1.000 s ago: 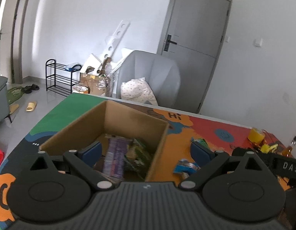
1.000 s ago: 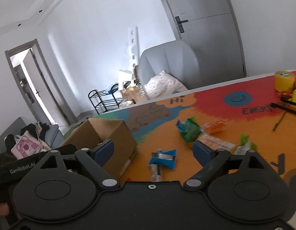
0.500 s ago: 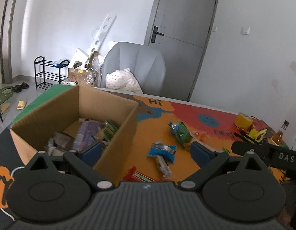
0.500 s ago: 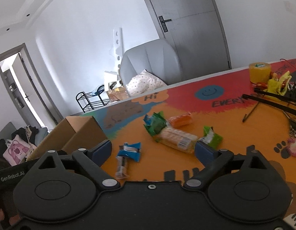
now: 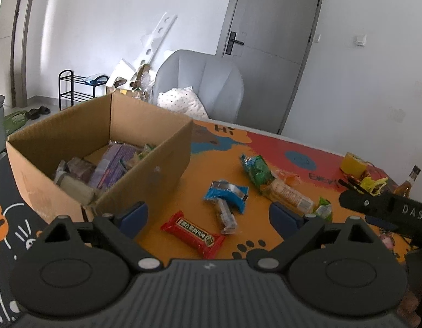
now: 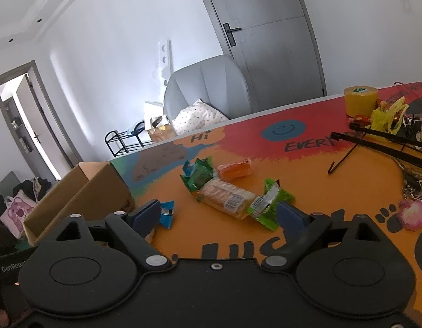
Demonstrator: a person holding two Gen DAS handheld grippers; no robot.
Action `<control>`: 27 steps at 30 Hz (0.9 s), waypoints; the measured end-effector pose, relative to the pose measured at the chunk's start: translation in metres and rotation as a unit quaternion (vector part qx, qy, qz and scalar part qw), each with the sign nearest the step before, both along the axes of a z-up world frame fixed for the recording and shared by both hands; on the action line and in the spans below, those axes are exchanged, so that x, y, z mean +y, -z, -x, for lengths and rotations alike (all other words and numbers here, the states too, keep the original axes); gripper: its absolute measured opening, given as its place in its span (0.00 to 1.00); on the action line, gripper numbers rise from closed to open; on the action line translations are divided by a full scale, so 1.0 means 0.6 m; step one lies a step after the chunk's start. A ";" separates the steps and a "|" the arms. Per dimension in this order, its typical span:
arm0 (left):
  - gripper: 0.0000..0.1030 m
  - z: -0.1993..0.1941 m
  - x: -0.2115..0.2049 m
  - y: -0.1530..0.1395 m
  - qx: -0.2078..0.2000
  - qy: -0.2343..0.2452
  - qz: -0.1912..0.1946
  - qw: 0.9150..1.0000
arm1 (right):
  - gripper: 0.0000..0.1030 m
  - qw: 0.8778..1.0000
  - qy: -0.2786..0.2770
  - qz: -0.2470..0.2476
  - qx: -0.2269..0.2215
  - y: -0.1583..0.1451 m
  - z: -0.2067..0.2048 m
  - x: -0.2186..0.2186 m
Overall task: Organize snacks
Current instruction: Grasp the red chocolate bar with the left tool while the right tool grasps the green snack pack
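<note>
An open cardboard box (image 5: 145, 175) holding several wrapped snacks stands at the table's left; its corner (image 6: 82, 191) shows in the right wrist view. Loose on the orange mat lie a red bar (image 5: 193, 232), a blue packet (image 5: 227, 194) (image 6: 167, 214), a green packet (image 6: 200, 176), a long biscuit pack (image 6: 224, 196), an orange packet (image 6: 235, 170) and a small green packet (image 6: 268, 205). My left gripper (image 5: 208, 216) hovers open over the red bar, holding nothing. My right gripper (image 6: 217, 213) is wide apart, its jaws closing, with nothing gripped; the biscuit pack lies ahead of them.
A yellow tape roll (image 6: 360, 99), a black wire stand (image 6: 375, 142), keys (image 6: 413, 191), a pink charm (image 6: 412, 214) and a bottle (image 5: 407, 183) crowd the table's right end. A grey armchair (image 5: 200, 90) stands behind the table.
Both grippers have swung right and sunk toward the table. The box has slid left in both views, and the red bar has come into the left wrist view.
</note>
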State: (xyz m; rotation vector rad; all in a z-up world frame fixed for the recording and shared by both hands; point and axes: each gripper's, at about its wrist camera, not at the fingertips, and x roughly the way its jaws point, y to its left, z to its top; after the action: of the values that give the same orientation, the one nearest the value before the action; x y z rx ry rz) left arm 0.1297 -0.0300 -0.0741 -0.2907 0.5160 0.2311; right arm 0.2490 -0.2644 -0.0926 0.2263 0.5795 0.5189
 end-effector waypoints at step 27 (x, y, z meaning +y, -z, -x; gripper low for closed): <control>0.34 -0.093 0.011 0.093 0.047 -0.061 0.037 0.996 | 0.72 0.999 0.035 0.003 0.040 0.064 -0.085 0.000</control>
State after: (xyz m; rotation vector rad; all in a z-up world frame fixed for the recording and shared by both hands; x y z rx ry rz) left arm 0.1858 -0.0232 -0.1302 -0.3852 0.6013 0.3453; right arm 0.2997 -0.2642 -0.1312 0.2615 0.6482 0.4418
